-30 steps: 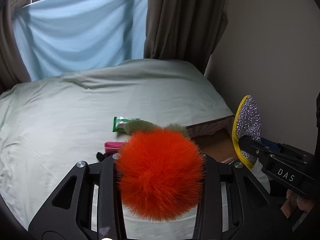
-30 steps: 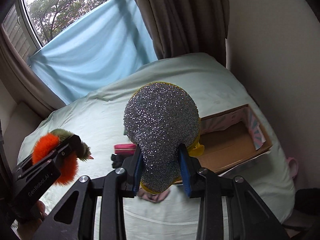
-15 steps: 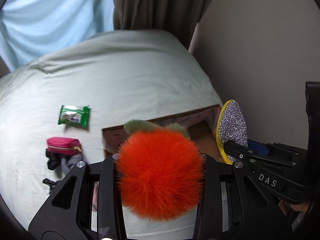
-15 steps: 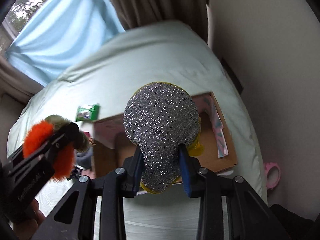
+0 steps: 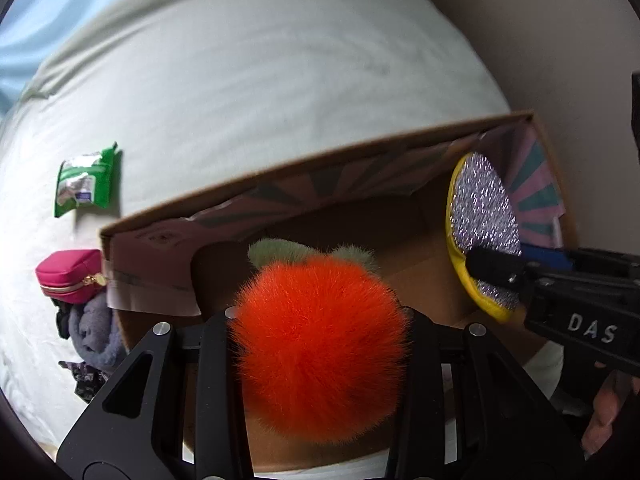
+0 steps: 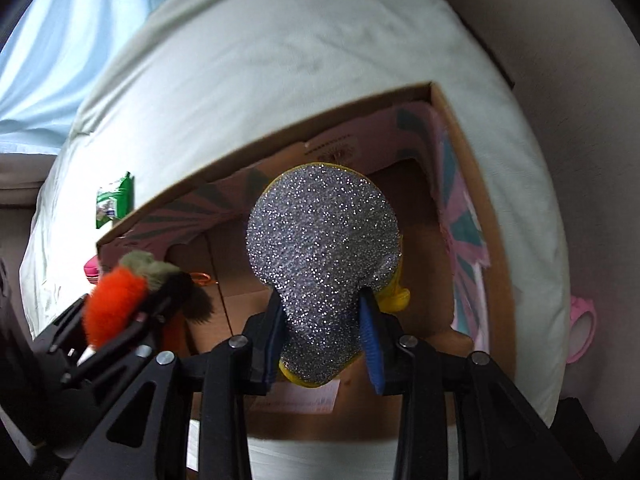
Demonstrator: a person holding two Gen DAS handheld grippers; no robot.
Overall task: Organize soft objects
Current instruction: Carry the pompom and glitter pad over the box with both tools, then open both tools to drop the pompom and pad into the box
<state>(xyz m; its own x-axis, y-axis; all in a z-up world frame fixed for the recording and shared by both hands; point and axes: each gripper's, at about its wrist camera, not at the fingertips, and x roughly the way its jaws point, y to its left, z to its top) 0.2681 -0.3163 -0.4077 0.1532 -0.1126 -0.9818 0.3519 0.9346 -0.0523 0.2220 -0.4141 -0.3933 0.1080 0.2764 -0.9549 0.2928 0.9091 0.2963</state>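
Note:
My left gripper is shut on a fluffy orange plush with green ears; it also shows in the right wrist view. It hangs over the left part of an open cardboard box on the bed. My right gripper is shut on a silver glitter sponge with a yellow back, held over the box's middle. The sponge also shows in the left wrist view, at the box's right end.
A green packet, a pink pouch and a grey-blue cloth lie on the pale green sheet left of the box. A pink ring-shaped thing lies to the right of the box. A wall runs along the right.
Both grippers have moved forward and down over the box with their objects held. The box now fills the middle of both views.

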